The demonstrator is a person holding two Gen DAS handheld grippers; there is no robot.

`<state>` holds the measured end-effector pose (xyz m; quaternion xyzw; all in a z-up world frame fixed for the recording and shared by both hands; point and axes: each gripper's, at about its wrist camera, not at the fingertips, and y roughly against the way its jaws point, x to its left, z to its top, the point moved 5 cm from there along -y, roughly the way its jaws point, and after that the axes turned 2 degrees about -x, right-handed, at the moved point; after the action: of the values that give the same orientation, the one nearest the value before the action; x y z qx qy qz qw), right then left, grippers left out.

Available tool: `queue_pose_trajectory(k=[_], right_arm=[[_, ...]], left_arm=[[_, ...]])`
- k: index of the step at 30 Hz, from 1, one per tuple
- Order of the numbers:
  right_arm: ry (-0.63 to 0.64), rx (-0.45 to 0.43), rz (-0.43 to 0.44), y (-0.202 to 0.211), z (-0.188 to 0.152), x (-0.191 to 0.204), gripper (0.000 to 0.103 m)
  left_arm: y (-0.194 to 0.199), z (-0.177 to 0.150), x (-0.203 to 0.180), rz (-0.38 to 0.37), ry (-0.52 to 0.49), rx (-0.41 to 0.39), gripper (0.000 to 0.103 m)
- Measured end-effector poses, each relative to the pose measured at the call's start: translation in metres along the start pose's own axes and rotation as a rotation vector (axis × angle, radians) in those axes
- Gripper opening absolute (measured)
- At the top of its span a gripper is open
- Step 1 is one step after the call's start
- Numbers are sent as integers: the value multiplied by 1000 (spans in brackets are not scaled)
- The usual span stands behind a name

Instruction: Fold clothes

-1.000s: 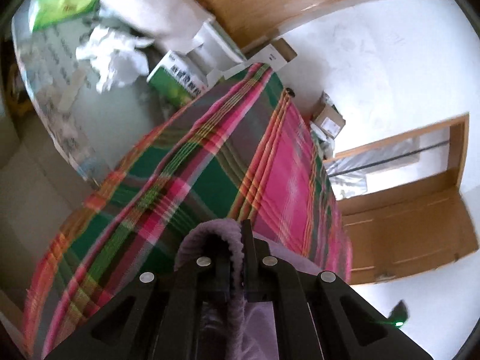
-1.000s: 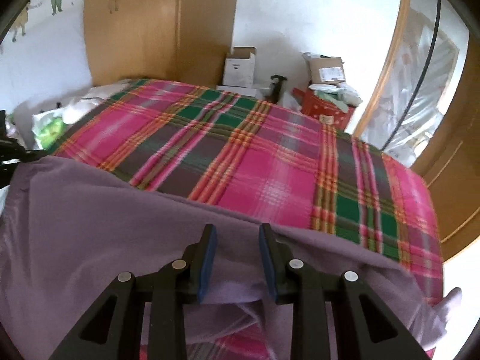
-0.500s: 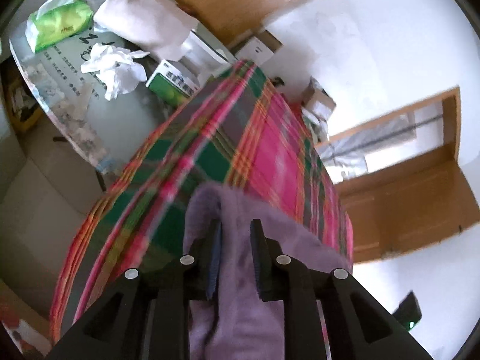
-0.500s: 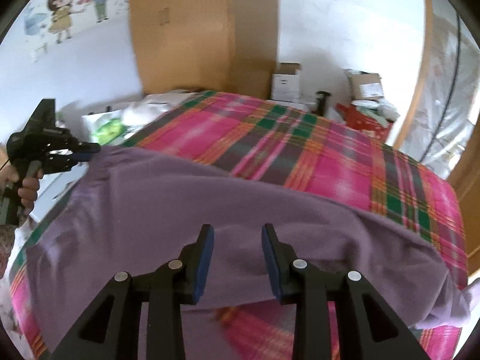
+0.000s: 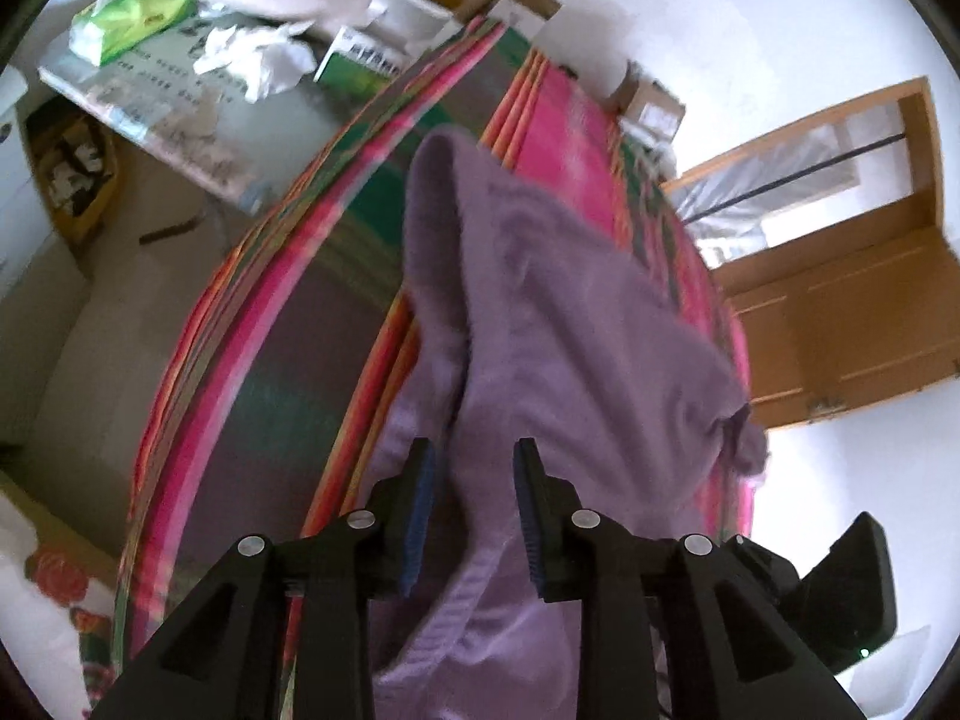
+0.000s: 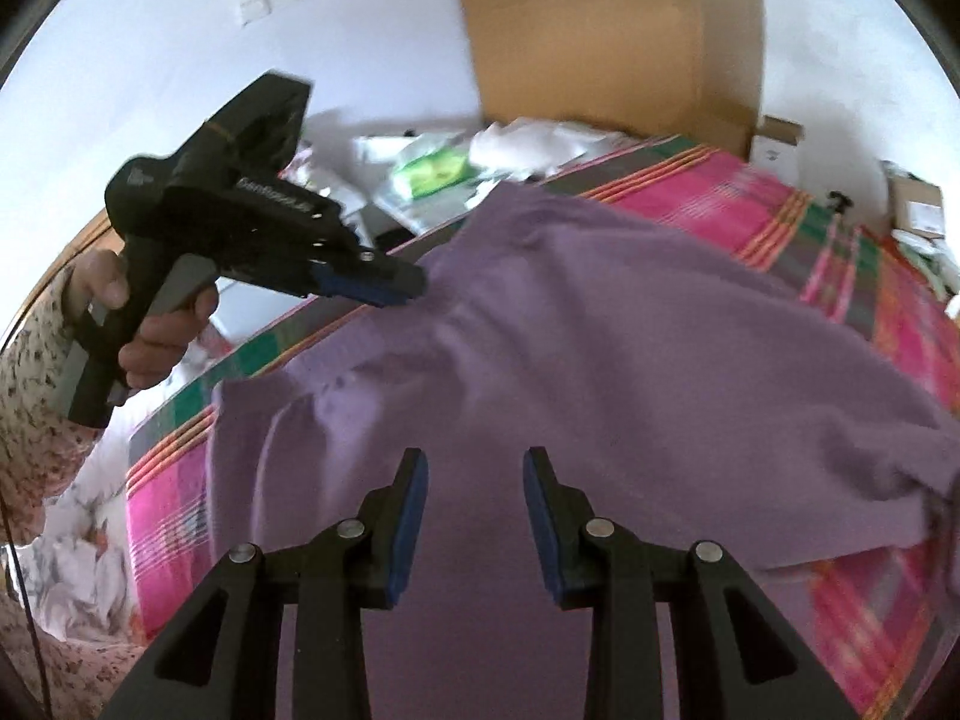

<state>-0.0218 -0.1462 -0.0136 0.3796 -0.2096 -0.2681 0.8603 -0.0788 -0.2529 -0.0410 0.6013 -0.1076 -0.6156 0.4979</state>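
**Purple garment on bed, both grippers open over it**

Purple garment lies spread and rumpled on the plaid bedspread. Its long axis runs roughly left-right across the right wrist view, from the ribbed edge near the left gripper to a bunched end at far right.

Right gripper: jaws apart, nothing between the pads, cloth directly below and ahead. It sits over the near edge, mid-span.

Left gripper: jaws apart in its own view, with a raised fold ridge of the garment running forward between them, not pinched. In the right wrist view its tip is at or just touching the garment's left edge; contact unclear due to blur. The person's hand holds the grip, patterned sleeve behind.

Judgement: left gripper is nearer the left end, right gripper nearer the middle and right end. Next grasp likely wants each gripper to close on its own side's edge, then carry it across the long axis.

Writing: white lettering on the left gripper body, blurred, not legible. Printed sheet and green-white box beside the bed carry text, unreadable.
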Motion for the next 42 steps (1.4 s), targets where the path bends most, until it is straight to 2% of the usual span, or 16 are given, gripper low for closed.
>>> queue_pose_trajectory(k=[6, 9, 10, 13, 20, 24, 27, 32, 35, 37, 38, 39, 42], right_arm=[[-2, 34, 19, -12, -10, 17, 34], [-19, 39, 19, -16, -11, 18, 34], [-24, 42, 22, -16, -12, 17, 34], [-43, 45, 23, -17, -12, 16, 34], [-65, 35, 59, -23, -4, 22, 34], [-65, 27, 88, -26, -1, 30, 34], [-66, 30, 92, -29, -1, 32, 34], [-89, 14, 78, -25, 3, 25, 34], [-107, -9, 62, -17, 7, 18, 34], [-120, -31, 37, -6, 8, 9, 34], [-131, -45, 19, 2, 9, 2, 34], [-145, -62, -1, 12, 9, -6, 34], [-201, -114, -71, 45, 7, -34, 34]], left_arm=[[-3, -20, -2, -6, 7, 54, 28], [-3, -22, -3, -1, -5, 50, 27], [-3, -21, -2, -6, 1, 45, 26], [-4, -19, 4, -9, 33, 29, 7], [12, -19, 10, -25, 80, -54, 4], [23, -13, 18, 40, 68, -114, 0], [28, -14, 32, 47, 111, -130, 0], [38, -16, 20, 62, 46, -166, 0], [45, -13, 13, 64, 27, -187, 4], [47, -15, 6, 48, 8, -192, 4], [47, -17, 0, 45, -8, -188, 11], [47, -19, -6, 45, -35, -185, 14], [45, -25, -27, 38, -103, -172, 14]])
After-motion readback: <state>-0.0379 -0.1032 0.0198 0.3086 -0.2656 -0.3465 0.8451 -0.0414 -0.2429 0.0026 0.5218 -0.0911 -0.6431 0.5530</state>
